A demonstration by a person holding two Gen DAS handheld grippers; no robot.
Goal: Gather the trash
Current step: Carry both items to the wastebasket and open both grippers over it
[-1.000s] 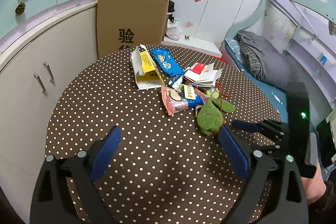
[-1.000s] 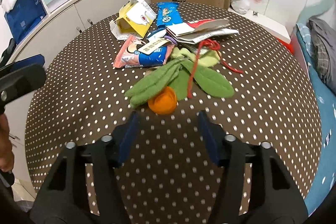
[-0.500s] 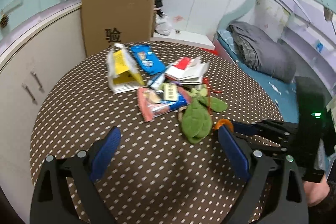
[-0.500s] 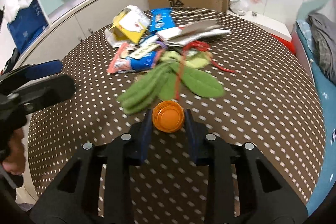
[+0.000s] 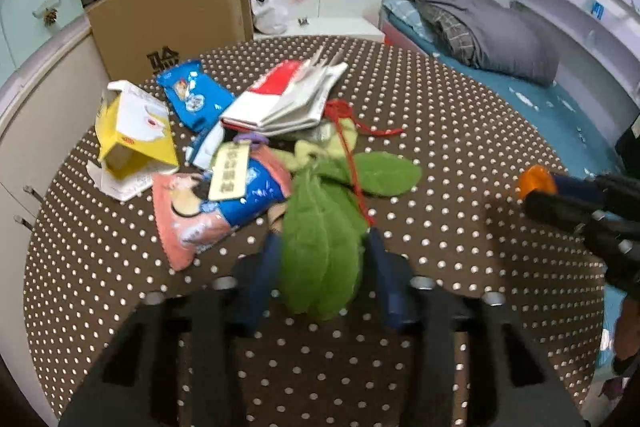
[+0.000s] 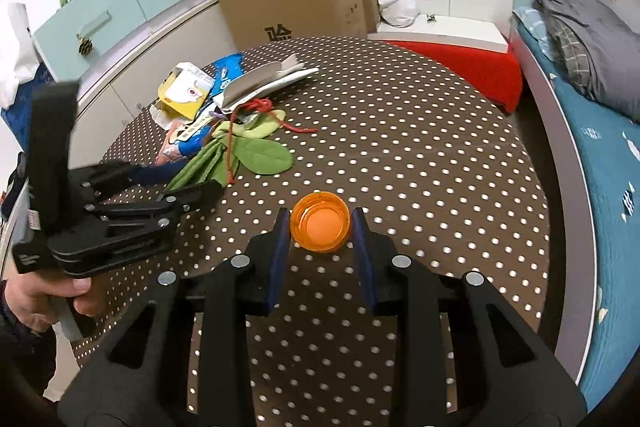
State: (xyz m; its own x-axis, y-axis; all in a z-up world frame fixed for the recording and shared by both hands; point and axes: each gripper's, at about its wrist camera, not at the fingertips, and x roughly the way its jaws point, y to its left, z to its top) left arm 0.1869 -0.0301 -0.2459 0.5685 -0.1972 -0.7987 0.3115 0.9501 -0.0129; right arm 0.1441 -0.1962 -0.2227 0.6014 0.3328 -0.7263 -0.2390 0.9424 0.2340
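A pile of trash lies on the brown dotted table (image 5: 460, 131): a yellow carton (image 5: 132, 139), a blue wrapper (image 5: 192, 97), a pink and blue snack packet (image 5: 212, 207), folded papers (image 5: 288, 99) and a red string (image 5: 348, 131). A bunch of green leaves (image 5: 316, 219) sits at the pile's near edge. My left gripper (image 5: 322, 247) has its jaws closing around the leaves, both pads against the bunch. The left gripper (image 6: 188, 183) shows the same pinch in the right wrist view. My right gripper (image 6: 320, 227) is shut on an orange bottle cap (image 6: 320, 227), held clear of the pile to the right (image 5: 536, 179).
A large cardboard box (image 5: 172, 19) stands behind the table, by pale cabinets. A bed with a grey blanket (image 5: 480, 23) runs along the right side. A red cushion (image 6: 460, 67) lies beyond the far table edge. A person's hand (image 6: 40, 291) holds the left gripper's handle.
The left gripper moved forward over the leaves and its wide jaws narrowed onto them. The right gripper closed on the orange cap and carried it rightward, away from the leaves.
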